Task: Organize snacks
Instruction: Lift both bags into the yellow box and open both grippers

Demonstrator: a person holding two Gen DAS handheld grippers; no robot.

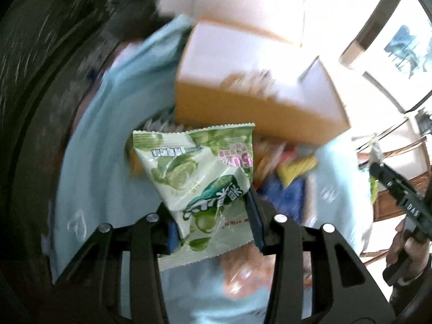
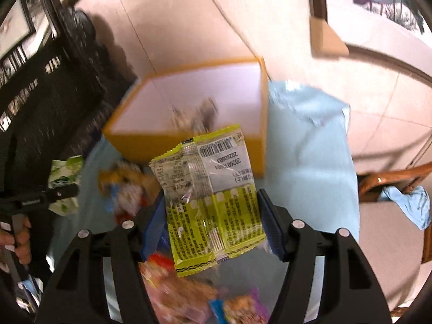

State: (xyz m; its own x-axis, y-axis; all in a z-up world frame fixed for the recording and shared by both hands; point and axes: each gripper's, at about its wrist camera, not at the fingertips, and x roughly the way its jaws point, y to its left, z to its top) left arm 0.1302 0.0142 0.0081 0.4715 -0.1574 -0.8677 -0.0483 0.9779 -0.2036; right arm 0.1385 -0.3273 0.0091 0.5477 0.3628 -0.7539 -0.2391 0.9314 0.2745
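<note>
Green-and-white snack packet (image 1: 194, 178) is pinched in the left gripper (image 1: 213, 226); the right gripper (image 2: 213, 221) clamps a yellow-green packet (image 2: 210, 189). Both hang at six o'clock from the orange box (image 2: 186, 145). Either thin wrapper could slip, being caught by an edge. Loose snacks (image 2: 127, 183) on the blue cloth (image 2: 305, 162) crowd the box's near wall.

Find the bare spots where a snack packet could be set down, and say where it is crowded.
Free: the pale floor of the orange open cardboard box, around one item; the light blue tablecloth right of it. Crowded: the loose snack pile before the box.
</note>
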